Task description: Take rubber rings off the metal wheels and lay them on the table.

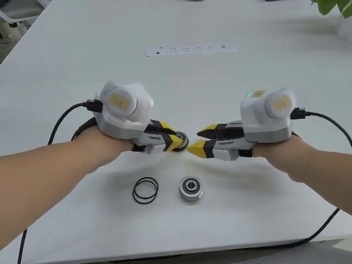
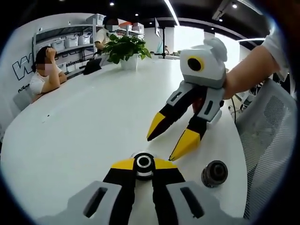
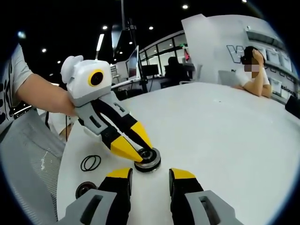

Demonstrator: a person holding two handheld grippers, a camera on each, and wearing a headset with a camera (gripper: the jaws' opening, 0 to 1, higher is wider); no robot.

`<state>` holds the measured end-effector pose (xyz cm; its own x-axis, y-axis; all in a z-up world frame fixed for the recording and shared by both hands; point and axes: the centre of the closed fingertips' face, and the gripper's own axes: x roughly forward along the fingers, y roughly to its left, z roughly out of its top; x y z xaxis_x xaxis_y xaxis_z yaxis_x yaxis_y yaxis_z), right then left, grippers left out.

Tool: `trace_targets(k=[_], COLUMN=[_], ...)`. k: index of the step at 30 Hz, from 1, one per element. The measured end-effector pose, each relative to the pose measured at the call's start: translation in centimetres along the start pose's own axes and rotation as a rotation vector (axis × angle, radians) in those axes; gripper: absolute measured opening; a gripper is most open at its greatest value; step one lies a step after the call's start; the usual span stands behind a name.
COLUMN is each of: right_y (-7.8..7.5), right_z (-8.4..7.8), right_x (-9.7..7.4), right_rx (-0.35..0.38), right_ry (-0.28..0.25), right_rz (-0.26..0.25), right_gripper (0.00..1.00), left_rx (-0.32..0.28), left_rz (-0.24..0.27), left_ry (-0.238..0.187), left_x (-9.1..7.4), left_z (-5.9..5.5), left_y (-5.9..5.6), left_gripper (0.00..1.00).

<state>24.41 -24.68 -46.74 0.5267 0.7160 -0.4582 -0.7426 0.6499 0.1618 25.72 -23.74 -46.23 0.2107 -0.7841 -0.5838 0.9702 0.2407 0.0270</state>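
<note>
My left gripper point(image 1: 177, 142) is shut on a small metal wheel point(image 1: 182, 137) with a dark rim, held just above the table. In the left gripper view the wheel point(image 2: 144, 165) sits between the yellow tips. My right gripper point(image 1: 198, 140) is open and faces it, tips a short way off the wheel point(image 3: 148, 160). In the left gripper view, the right gripper point(image 2: 163, 146) comes in from the right. Two black rubber rings point(image 1: 146, 190) lie overlapped on the table point(image 1: 66, 66) in front. A second wheel point(image 1: 191, 188), bare metal, stands beside them.
A white power strip point(image 1: 191, 49) lies far back on the table. Black cables point(image 1: 66, 118) trail from both grippers over the near edge. A potted plant point(image 2: 124, 49) stands at the far end, where a person point(image 2: 44, 75) sits. A mesh chair point(image 2: 267, 154) is beside the table.
</note>
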Motion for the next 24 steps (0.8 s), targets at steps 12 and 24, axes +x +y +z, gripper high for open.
trace_targets(k=[12,24], right_y=[0.8,0.8], right_z=[0.0,-0.3], right_x=[2.0,1.5], right_rx=[-0.029,-0.052], right_ry=[0.009,0.03], right_rz=[-0.004,-0.025], right_gripper=[0.27,0.2], left_rx=[-0.013,-0.015], left_rz=[0.012,0.014], left_ry=[-0.005,-0.008], left_x=[0.0,-0.1], left_z=[0.1,0.1], left_y=[-0.1,-0.1], left_gripper=[0.07,0.07])
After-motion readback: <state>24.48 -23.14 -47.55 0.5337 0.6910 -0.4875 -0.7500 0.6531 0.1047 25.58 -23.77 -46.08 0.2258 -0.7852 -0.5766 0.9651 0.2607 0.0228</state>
